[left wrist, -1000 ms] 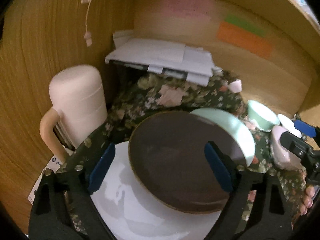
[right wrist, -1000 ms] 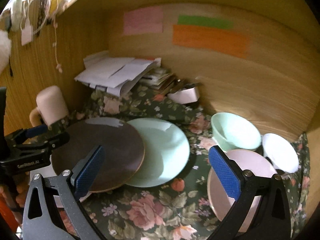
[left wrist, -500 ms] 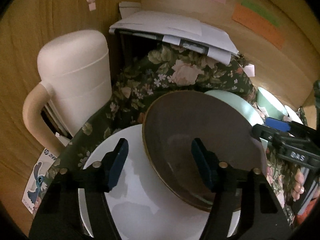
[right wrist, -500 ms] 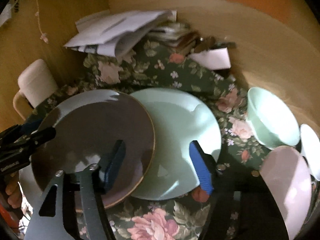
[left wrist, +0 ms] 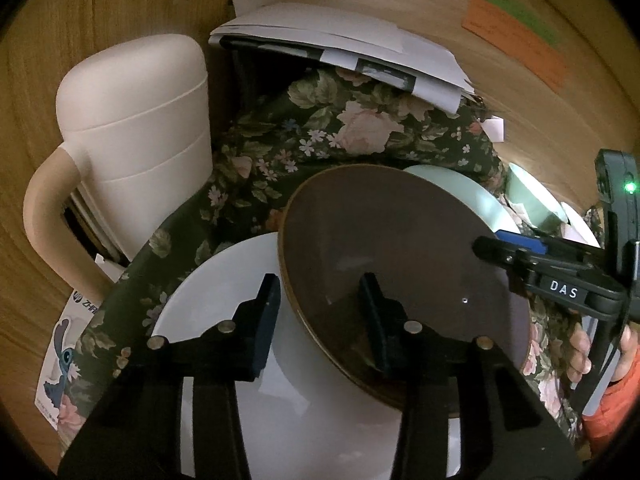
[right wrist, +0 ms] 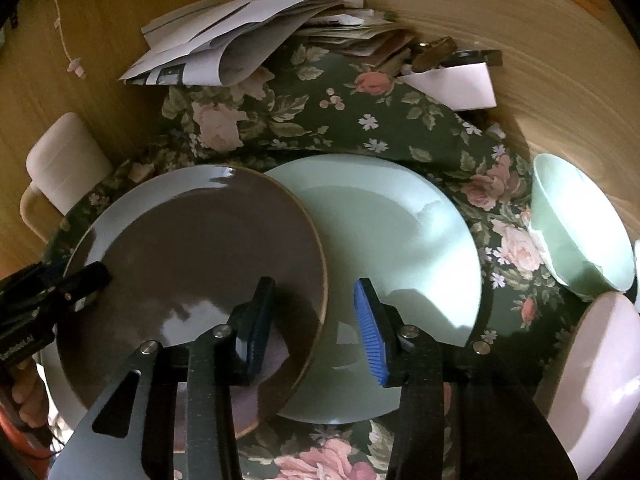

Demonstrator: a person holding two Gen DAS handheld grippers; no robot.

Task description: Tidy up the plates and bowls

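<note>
While the brown plate (right wrist: 192,276) lies tilted across the white plate (left wrist: 240,360) at its 8 o'clock side and overlaps the mint-green plate (right wrist: 392,232) at its 3 o'clock side, both tools are set astride its rim. The left gripper (left wrist: 320,320) is seen with fingers apart, one pad over the white plate and one over the brown surface; no clamping is evident. The right gripper (right wrist: 316,320) is likewise part-open, straddling the brown rim where it crosses the mint-green plate. All three plates rest on a floral cloth (right wrist: 340,120), with a mint-green bowl (right wrist: 576,232) at 3 o'clock and a pink plate (right wrist: 600,360) at 4 o'clock in the right wrist view. The brown plate is judged rigid, glazed, fairly heavy and breakable; its glossy face suggests a slippery hold. Grip is best taken on the raised, unsupported rim, pads above and below, squarely seated. A slip onto the plates beneath is judged the main hazard.
</note>
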